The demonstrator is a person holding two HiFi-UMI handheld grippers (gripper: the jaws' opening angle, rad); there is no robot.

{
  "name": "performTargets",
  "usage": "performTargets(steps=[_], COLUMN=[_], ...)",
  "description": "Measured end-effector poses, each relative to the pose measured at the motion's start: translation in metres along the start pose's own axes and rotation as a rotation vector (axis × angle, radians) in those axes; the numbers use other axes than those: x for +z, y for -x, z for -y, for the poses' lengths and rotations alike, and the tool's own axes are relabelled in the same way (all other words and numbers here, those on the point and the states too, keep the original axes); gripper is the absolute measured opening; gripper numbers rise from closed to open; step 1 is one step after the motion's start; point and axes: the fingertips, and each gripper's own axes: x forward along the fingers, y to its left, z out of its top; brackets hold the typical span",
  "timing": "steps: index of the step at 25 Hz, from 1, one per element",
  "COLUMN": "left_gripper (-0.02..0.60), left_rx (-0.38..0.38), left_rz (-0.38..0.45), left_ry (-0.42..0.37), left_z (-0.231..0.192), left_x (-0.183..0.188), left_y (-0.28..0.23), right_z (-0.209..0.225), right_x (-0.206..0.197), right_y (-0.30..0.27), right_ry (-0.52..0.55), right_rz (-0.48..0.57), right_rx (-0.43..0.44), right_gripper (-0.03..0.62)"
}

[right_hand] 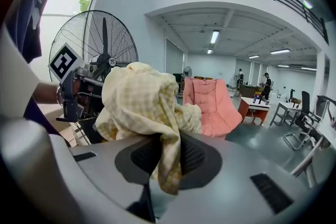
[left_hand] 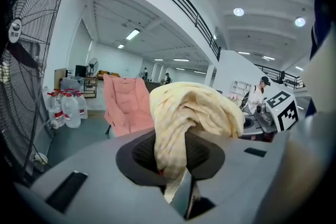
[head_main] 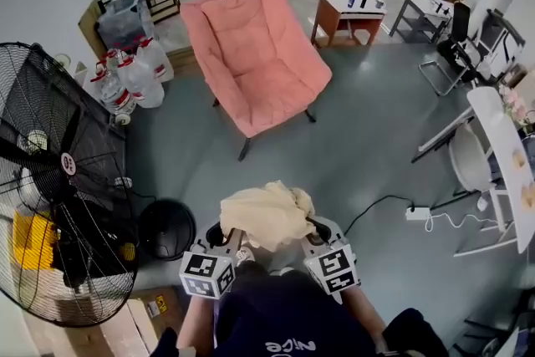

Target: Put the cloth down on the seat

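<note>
A pale yellow checked cloth [head_main: 266, 215] hangs bunched between my two grippers, close in front of the person. My left gripper [head_main: 227, 235] is shut on one end of the cloth [left_hand: 181, 123]. At the other end my right gripper [head_main: 311, 232] is shut on the cloth [right_hand: 149, 107]. The pink folding chair [head_main: 255, 54] stands well ahead across the grey floor, its seat bare. It shows in the left gripper view as the pink chair [left_hand: 123, 103] and in the right gripper view as the chair [right_hand: 210, 105], behind the cloth.
A big black floor fan [head_main: 58, 180] stands close on the left, with a round black base [head_main: 165, 228] beside it. Water jugs [head_main: 134, 73] sit left of the chair. A wooden table [head_main: 347, 12] stands behind it, white chairs [head_main: 489, 146] and a power strip [head_main: 418, 213] at right.
</note>
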Motion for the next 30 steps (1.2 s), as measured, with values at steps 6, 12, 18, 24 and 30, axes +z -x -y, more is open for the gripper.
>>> performTargets(steps=[6, 12, 18, 24, 30], left_gripper=[0.097, 0.097, 0.098, 0.098, 0.098], left_rx=[-0.069, -0.128, -0.129, -0.140, -0.094], left_rz=[-0.022, -0.004, -0.004, -0.058, -0.067], left_ry=[0.003, -0.059, -0.089, -0.074, -0.049], left_z=[-0.031, -0.066, -0.111, -0.134, -0.144], left_x=[0.011, 0.045, 0.068, 0.064, 0.067], left_y=[-0.019, -0.031, -0.045, -0.063, -0.097], right_z=[0.007, 0.009, 0.005, 0.008, 0.039], right_x=[0.023, 0.053, 0.087, 0.083, 0.085], right_y=[-0.033, -0.062, -0.096, -0.127, -0.159], right_ry=[-0.019, -0.046, -0.038, -0.040, -0.027], right_rz=[0.018, 0.045, 0.059, 0.012, 0.012], right_rx=[-0.067, -0.151, -0.187, -0.153, -0.103], right_gripper=[0.091, 0.091, 0.091, 0.091, 0.091])
